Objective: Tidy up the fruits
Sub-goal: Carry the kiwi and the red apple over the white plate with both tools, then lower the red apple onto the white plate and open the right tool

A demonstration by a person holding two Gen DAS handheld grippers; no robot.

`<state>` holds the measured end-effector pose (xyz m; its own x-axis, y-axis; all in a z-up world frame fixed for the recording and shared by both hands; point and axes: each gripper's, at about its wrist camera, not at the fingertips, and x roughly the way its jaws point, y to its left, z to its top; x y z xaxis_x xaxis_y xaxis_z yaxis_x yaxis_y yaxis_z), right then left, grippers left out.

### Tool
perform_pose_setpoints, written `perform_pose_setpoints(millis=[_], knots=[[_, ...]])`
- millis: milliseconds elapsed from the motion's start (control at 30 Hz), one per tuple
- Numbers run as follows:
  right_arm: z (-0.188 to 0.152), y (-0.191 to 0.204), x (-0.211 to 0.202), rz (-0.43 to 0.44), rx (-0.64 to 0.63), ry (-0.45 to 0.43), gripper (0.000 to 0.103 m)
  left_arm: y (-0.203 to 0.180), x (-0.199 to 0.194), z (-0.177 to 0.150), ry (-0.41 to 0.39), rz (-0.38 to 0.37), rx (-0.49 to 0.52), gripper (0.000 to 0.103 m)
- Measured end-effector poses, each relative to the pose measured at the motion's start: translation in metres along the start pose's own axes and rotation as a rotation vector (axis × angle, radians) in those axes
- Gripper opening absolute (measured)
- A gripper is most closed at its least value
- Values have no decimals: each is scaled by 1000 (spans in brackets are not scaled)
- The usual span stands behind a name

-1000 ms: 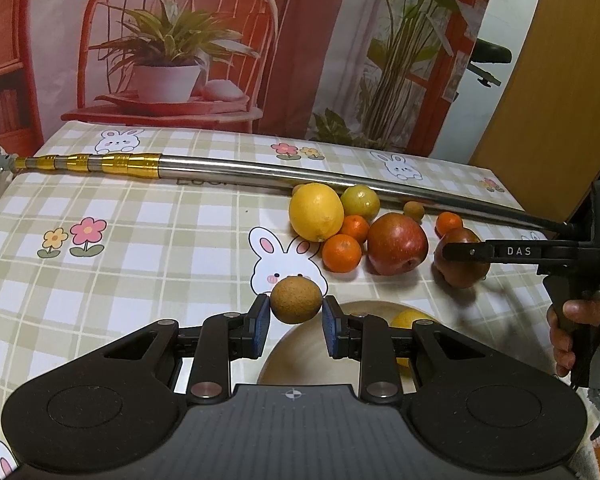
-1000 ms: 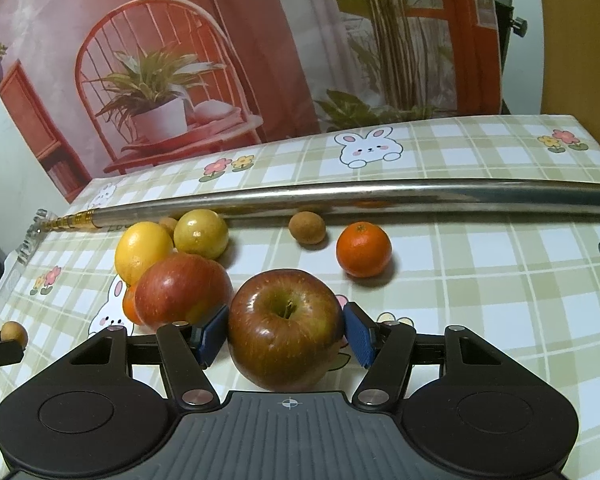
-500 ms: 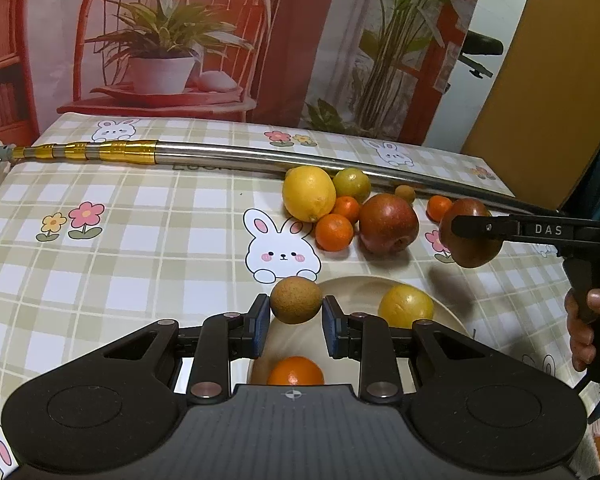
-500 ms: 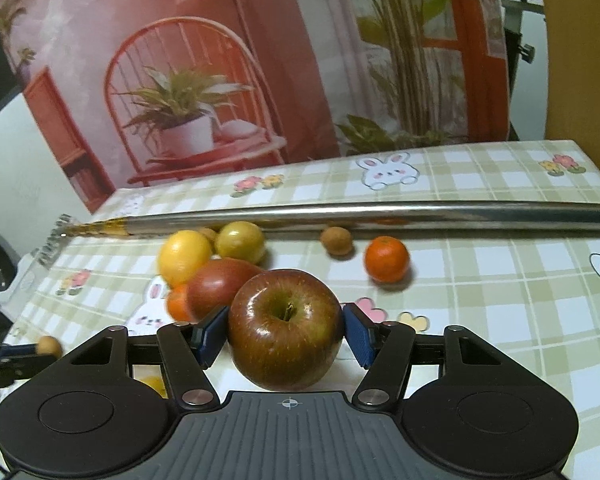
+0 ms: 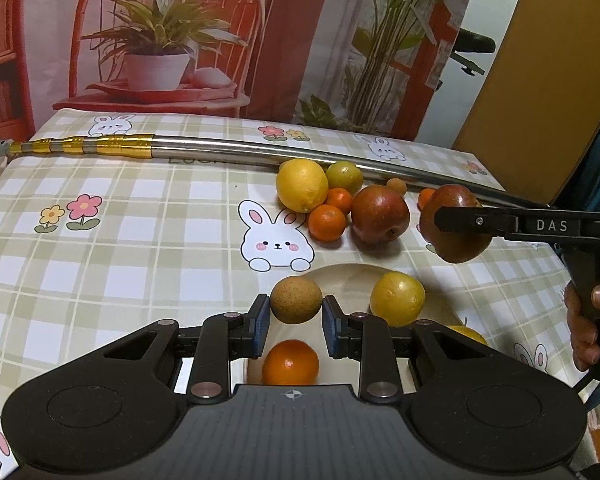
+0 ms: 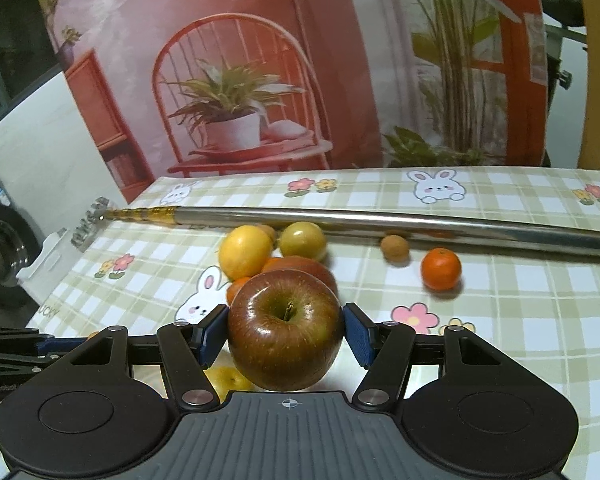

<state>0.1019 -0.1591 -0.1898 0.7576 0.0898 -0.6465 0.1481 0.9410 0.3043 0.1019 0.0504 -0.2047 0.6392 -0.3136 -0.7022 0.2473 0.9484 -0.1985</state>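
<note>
Lifted since a second earlier, the apple [image 6: 286, 330] hung clamped in the right gripper [image 6: 285, 334] above the plate [image 5: 342, 282]. Only the left view showed an orange [image 5: 290, 362] and yellow citrus [image 5: 397, 298] on it. A metal pole [image 5: 260, 154] lay behind the loose fruit. The left gripper [image 5: 296, 320] pinched a small brown fruit [image 5: 296, 299] over the plate.

A checked tablecloth [image 5: 120, 248] printed with rabbits and flowers covers the table. A long metal pole [image 5: 228, 151] with gold bands at one end lies across it. Behind hangs a backdrop [image 6: 260, 80] picturing a red chair and potted plant.
</note>
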Motion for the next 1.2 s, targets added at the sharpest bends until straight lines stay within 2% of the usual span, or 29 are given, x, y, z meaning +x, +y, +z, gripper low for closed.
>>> perform_pose_setpoints(millis=[633, 1200], knots=[[-7, 48, -1, 78, -129, 22, 58, 4, -20, -26, 24, 19, -16, 30], [-4, 101, 55, 159, -384, 191, 57, 7, -14, -27, 21, 20, -24, 30]])
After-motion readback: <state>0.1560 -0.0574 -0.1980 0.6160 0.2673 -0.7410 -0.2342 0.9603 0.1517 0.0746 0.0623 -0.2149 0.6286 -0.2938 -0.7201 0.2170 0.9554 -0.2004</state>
